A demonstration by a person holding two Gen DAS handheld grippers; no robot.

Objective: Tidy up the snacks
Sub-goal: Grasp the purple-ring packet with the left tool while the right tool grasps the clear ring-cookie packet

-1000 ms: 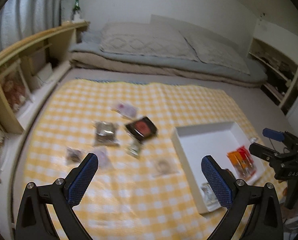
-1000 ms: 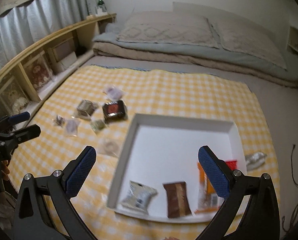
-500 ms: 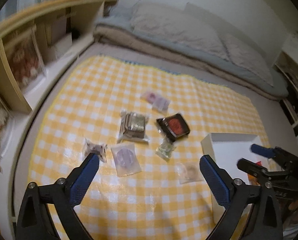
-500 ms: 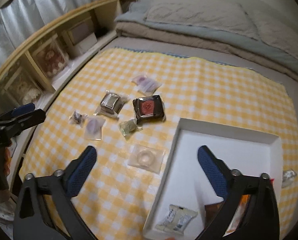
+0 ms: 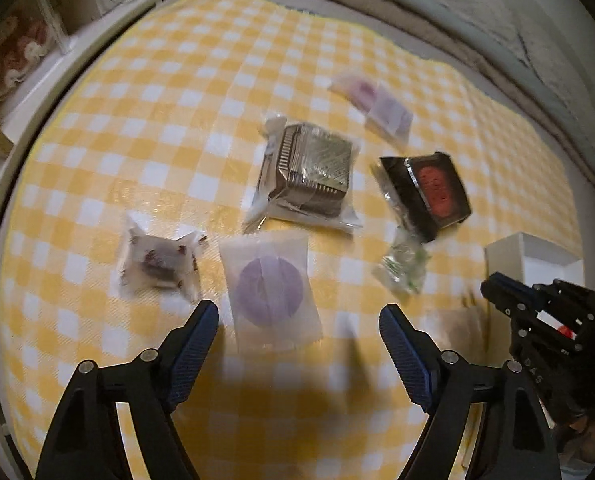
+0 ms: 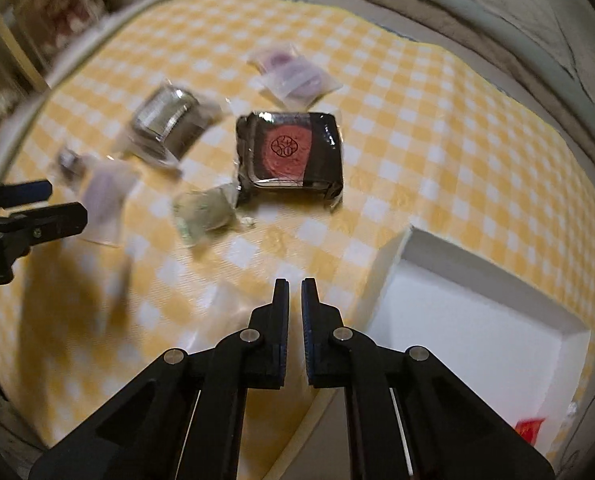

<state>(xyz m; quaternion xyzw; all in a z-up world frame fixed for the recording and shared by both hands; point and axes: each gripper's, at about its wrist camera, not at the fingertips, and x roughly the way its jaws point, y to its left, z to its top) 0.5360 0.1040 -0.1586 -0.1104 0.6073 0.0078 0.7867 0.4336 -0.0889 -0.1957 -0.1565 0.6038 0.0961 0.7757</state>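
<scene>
Several wrapped snacks lie on a yellow checked cloth (image 5: 177, 92). My left gripper (image 5: 299, 322) is open, low over a clear packet with a purple disc (image 5: 271, 286). Beside it lie a brown-speckled packet (image 5: 157, 260), a silver-brown packet (image 5: 311, 170), a black pack with a red seal (image 5: 433, 190), a green packet (image 5: 403, 266) and a purple pouch (image 5: 377, 100). My right gripper (image 6: 294, 288) is nearly shut, low over the spot where a clear ring packet lay; the packet is blurred and hidden under the fingers. The black pack (image 6: 289, 156) and green packet (image 6: 203, 212) lie beyond it.
A white tray (image 6: 397, 252) stands at the right, a red wrapper (image 6: 529, 430) at its near corner. The tray corner also shows in the left wrist view (image 5: 513, 250). Bedding lies along the far edge, wooden shelves at the left.
Both grippers have dropped low towards the cloth. The left came over the purple-disc packet. The right moved left off the tray and its jaws went from wide open to nearly shut.
</scene>
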